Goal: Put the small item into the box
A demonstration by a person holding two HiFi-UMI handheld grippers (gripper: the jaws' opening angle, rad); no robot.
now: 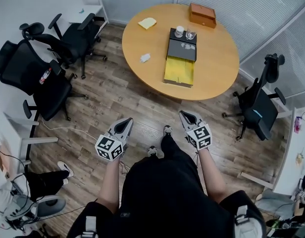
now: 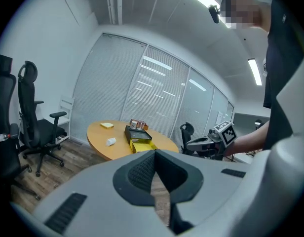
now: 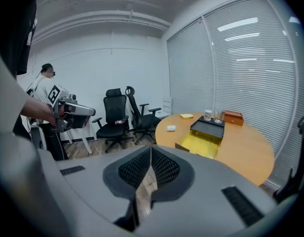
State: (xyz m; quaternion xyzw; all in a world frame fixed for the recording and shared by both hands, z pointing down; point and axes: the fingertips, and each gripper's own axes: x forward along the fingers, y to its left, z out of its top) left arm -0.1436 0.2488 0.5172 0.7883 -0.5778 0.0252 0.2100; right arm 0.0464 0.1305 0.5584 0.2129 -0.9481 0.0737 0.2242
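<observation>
A small white item (image 1: 145,58) lies on the round wooden table (image 1: 217,68), left of an open box (image 1: 179,58) with a black lid and a yellow inside. In the left gripper view the item (image 2: 111,141) and box (image 2: 138,138) are far ahead; the right gripper view also shows the item (image 3: 171,128) and box (image 3: 204,137) at a distance. My left gripper (image 1: 127,121) and right gripper (image 1: 185,114) hang over the wood floor, well short of the table. Both are shut and hold nothing, as the left gripper (image 2: 155,154) and right gripper (image 3: 151,149) show close up.
On the table also sit a yellow pad (image 1: 147,23), two glasses (image 1: 184,32) and a brown wooden box (image 1: 202,15). Black office chairs stand at the left (image 1: 38,78), back left (image 1: 78,33) and right (image 1: 261,105). Another person (image 1: 24,195) sits at the lower left.
</observation>
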